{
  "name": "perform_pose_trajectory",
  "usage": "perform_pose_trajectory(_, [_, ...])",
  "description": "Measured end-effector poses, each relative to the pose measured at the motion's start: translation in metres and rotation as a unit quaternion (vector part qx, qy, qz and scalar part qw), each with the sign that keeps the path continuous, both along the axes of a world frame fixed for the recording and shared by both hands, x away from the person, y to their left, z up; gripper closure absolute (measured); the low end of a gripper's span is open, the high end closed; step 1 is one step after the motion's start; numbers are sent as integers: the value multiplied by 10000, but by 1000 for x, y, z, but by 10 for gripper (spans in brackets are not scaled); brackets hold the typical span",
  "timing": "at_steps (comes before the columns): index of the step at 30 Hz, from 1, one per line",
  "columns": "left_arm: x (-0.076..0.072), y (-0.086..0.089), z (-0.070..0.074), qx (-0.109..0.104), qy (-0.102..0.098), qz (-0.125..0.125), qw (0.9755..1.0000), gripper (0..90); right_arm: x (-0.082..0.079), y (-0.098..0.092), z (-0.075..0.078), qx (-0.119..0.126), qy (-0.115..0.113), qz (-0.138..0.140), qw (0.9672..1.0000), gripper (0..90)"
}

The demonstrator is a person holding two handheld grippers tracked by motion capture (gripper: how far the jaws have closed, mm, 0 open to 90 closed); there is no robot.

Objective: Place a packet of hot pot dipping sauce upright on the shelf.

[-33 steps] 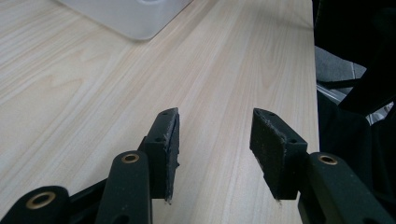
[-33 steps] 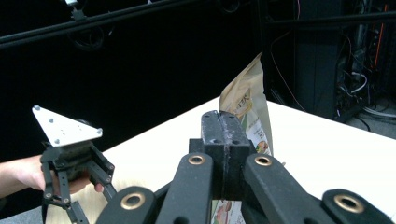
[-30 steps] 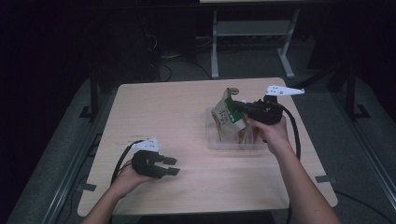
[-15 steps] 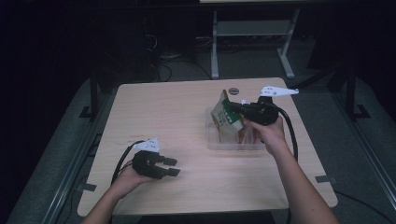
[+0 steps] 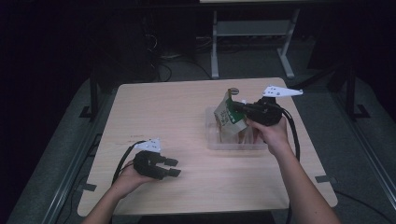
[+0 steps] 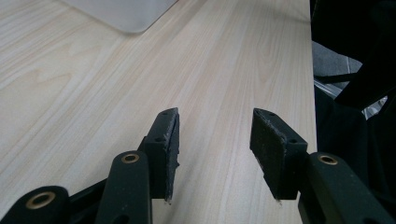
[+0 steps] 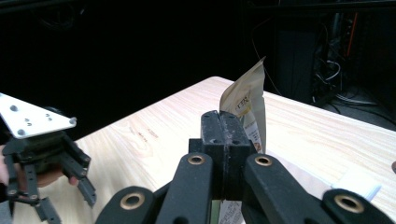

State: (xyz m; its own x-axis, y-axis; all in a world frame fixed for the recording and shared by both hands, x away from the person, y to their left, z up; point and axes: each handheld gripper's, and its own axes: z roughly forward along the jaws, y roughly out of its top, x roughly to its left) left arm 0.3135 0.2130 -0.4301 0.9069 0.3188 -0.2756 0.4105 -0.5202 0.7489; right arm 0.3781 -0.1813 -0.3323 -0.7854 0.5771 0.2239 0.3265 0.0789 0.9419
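The left gripper [image 5: 170,167] rests low on the table [image 5: 163,116] near its front left, jaws standing apart with nothing between them; it is well apart from the work and, in my judgement, should wait there until a second grip is wanted. Further right, a clear plastic bin [image 5: 219,140] sits on the table, and the right gripper [image 5: 237,106] pinches the upper edge of a tan and green pouch [image 5: 228,122] whose lower part stands in that bin, jaws pressed together on the thin film. The step looks like moving the pouch at the bin; doing it well probably means keeping the pinch firm and carrying the pouch straight over the wall so it does not snag or tip the bin.

The right gripper view shows the pads [image 7: 233,140] closed flat on the pouch [image 7: 247,100], which the high view leaves too small to judge; the left gripper view shows bare wood [image 6: 224,70] between its open pads [image 6: 170,149]; the high view alone gives the pouch's place in the bin.
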Motion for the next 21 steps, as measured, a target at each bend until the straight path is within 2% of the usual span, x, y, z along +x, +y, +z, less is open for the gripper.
perform_pose_trajectory(2, [0, 0, 0, -3, 20, 10, 10000, 519, -3, -1, 1, -58, 22, 6, 10000, 900])
perform_pose_trajectory(5, [0, -2, 0, -13, 20, 9, 10000, 519, -7, -2, 5, -102, -73, -4, 9999, 900])
perform_pose_trajectory(8, [0, -3, 0, 5, 26, -23, 10000, 519, -7, -2, 5, -155, -65, -78, 9998, 900])
perform_pose_trajectory(10, [0, -4, -1, 4, 33, -23, 10000, 519, -7, -3, 3, -105, -5, -64, 9999, 900])
perform_pose_trajectory(16, [0, -4, -1, 44, 49, -60, 10000, 518, -4, 8, -1, -206, 45, 21, 9998, 900])
perform_pose_trajectory(19, [1, -4, -1, -5, 12, -2, 10000, 516, -5, 11, 0, -193, -15, -70, 9998, 900])
perform_pose_trajectory(21, [3, -5, 3, -97, -115, 136, 9998, 532, -5, 7, 1, -130, -53, -161, 9998, 900])
